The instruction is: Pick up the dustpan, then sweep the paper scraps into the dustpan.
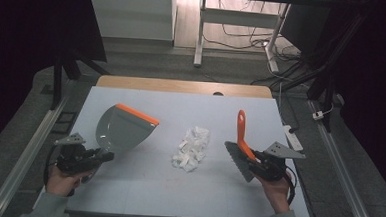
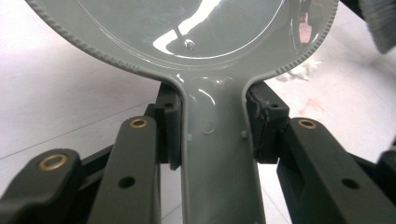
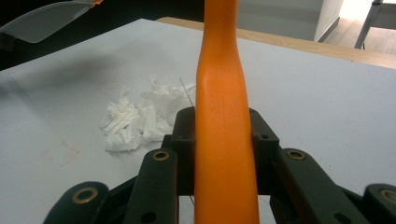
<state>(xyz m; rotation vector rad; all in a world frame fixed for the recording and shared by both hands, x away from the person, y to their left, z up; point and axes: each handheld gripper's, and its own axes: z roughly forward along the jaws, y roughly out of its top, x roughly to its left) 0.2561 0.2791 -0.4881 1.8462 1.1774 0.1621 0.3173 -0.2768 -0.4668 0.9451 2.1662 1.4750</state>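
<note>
Scene: a person at a white tabletop (image 1: pixel 127 185) worked w/ a dustpan, a brush and a heap of torn tissue.
Left hand-held gripper (image 1: pixel 106 156): was clamped on the grey handle of the dustpan (image 1: pixel 122 130), jaws pressed to both sides of the neck, seen close in the left gripper view (image 2: pixel 212 140).
Right hand-held gripper (image 1: pixel 251 161): was clamped on the orange handle of the brush (image 1: pixel 240 133); handle ran up between the jaws in the right gripper view (image 3: pixel 224 140).
Tissue (image 1: pixel 192 147): lay in a loose heap mid-tabletop, between the two tools, touching neither; also in the right gripper view (image 3: pixel 135 119).
Done so far: both tools were picked up and held, approx. level w/ the heap on either side.
Left to do: by the look of it, all the sweeping; no scrap sat in the pan, and the heap looked undisturbed.
Dustpan axis: long axis ran from the handle at near left to the orange lip (image 1: pixel 138 114) at far right; the pan was tilted, lip raised off the tabletop, mouth angled toward the far side, not squarely at the heap.
Brush axis: handle pointed away toward the far edge, nearly straight; grey bristles (image 1: pixel 237 160) sat at the near end, facing left toward the heap.
</note>
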